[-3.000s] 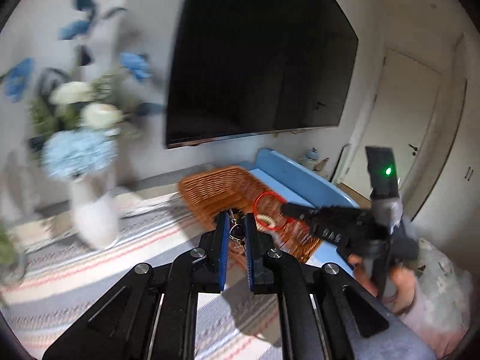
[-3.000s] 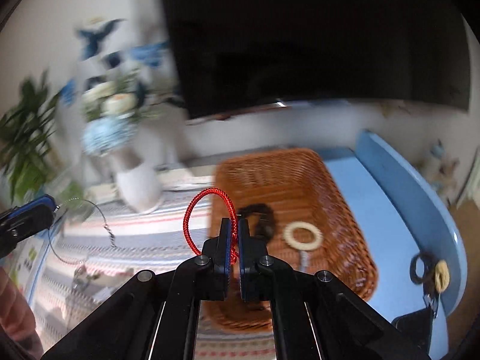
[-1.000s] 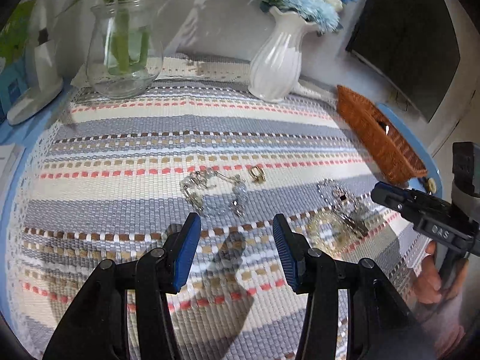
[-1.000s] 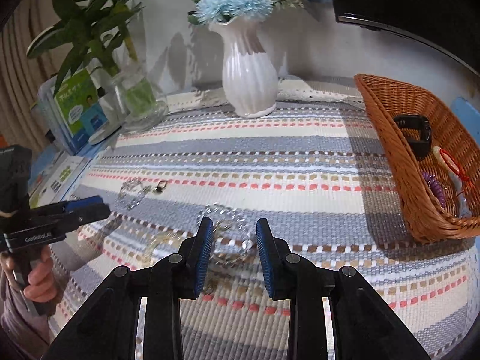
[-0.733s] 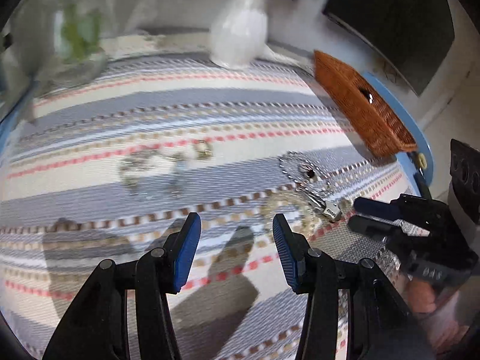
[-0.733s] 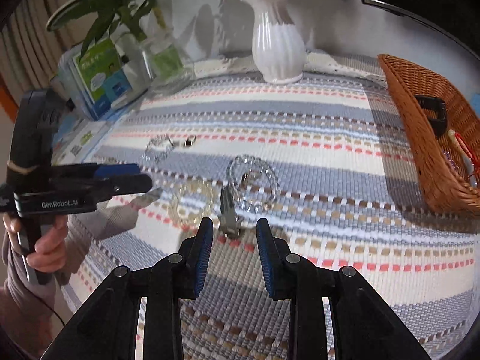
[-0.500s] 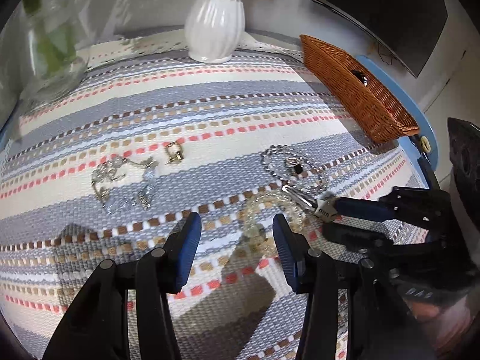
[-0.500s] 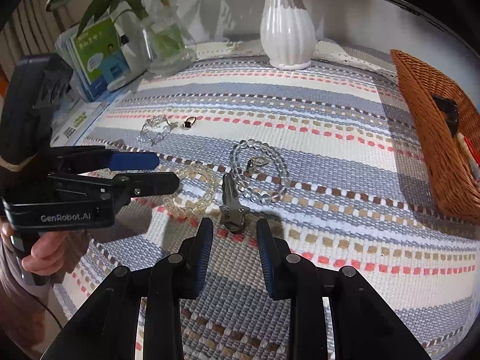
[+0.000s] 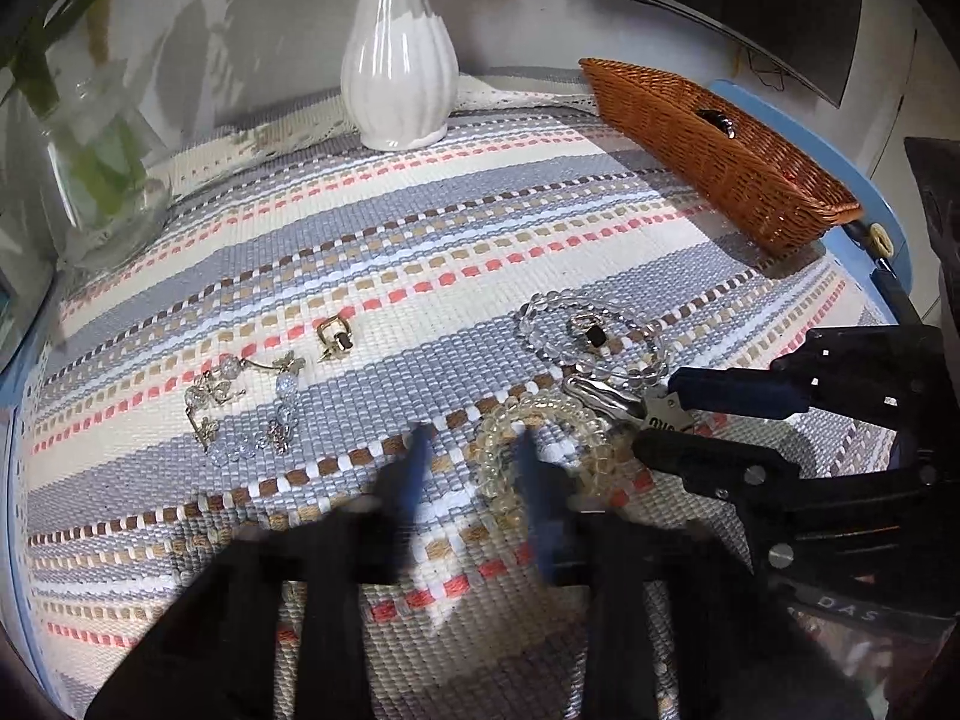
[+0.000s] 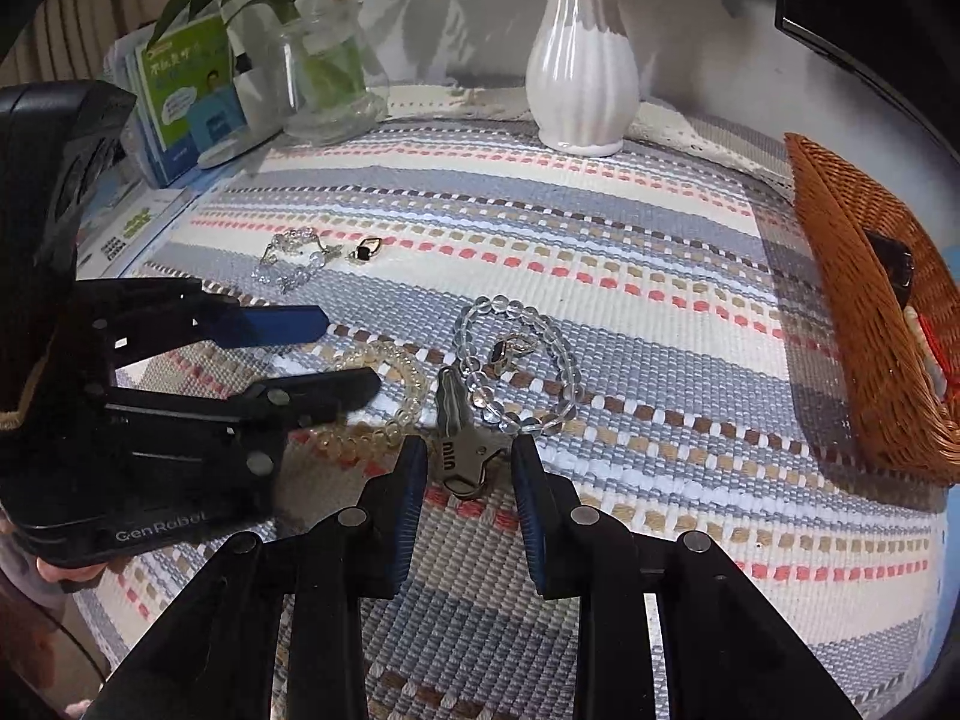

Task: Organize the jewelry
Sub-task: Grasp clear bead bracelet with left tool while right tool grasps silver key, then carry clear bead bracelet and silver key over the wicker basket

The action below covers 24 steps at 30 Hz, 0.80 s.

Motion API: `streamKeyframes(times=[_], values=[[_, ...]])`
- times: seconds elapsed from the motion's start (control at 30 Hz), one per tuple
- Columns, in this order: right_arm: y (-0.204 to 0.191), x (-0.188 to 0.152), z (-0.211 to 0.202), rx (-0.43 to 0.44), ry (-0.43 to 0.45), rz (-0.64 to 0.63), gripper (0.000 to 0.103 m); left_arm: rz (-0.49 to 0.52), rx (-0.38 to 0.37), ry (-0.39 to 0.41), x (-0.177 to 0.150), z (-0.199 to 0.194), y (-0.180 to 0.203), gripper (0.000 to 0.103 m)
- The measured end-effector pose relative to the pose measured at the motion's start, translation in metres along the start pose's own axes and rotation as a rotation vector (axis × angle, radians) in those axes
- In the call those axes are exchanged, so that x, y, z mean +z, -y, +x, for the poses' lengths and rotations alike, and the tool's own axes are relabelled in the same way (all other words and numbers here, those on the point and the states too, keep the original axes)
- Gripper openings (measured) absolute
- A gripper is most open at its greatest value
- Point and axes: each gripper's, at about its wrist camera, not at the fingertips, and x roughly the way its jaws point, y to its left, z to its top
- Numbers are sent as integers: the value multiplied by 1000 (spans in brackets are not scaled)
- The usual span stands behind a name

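A silver key lies on the striped mat, between the open jaws of my right gripper; it also shows in the left wrist view. A clear bead bracelet with a small ring inside lies just beyond it. A pale yellow bead bracelet lies between the open, blurred jaws of my left gripper. A crystal chain and a gold clasp lie to the left.
A wicker basket at the right holds a black watch and red cord. A white vase, a glass vase with stems and booklets stand at the back.
Both grippers came from the basket to the mat, opened, and lowered. The right one now straddles the key; the left one has closed in on the yellow bracelet.
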Motion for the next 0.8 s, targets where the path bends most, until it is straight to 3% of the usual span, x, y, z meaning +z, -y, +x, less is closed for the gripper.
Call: streamKeyframes(times=[0.07,0.3,0.47,0.8], values=[[-3,0,0,-15,3,-9,22,8,2,5,0,0,1,7],[-4,-1,-4,6,33,-20,22,-34,-9,15,0,-5,-9,7],[-3,-2,-11,14,67,-11,22,-37,3,63,1,-30,-11,7],[-3,-10,-27,-43,94,-1,22,4,42,108,8,-64,8,7]])
